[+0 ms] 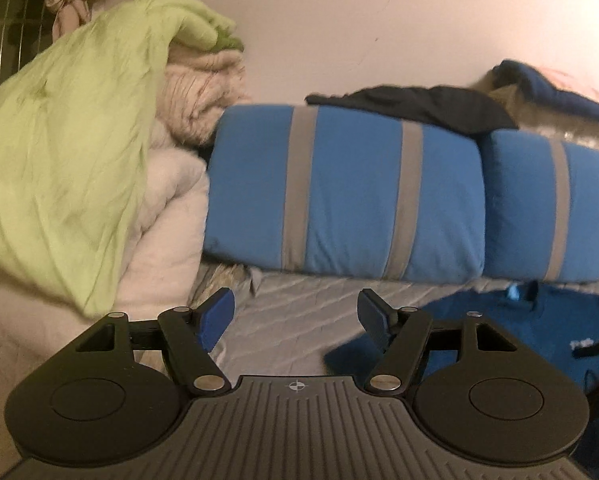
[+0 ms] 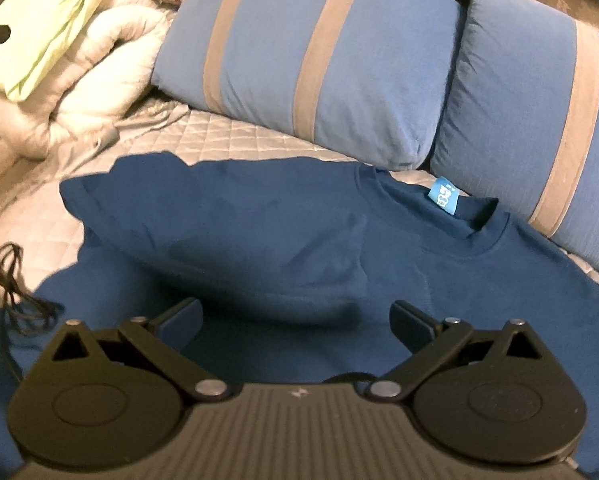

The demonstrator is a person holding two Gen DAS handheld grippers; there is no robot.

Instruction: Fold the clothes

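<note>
Blue shirt [image 2: 299,240] on bed; two striped pillows [image 2: 319,52]; left tongs [image 1: 295,316], right tongs [image 2: 295,324] both released.

Here's my left gripper [image 1: 295,316]: black plastic linkage arms, silver round rivets at each pivot, and blue rectangular finger pads [image 1: 218,320]. Two round black discs flank a grey ribbed base plate [image 1: 295,432] marked with a small white crosshair. Over to my right gripper [image 2: 297,326]: same black arms, same silver rivets, same ribbed grey plate [image 2: 295,436], with darker blue pads [image 2: 181,324] in this dim light.
</note>
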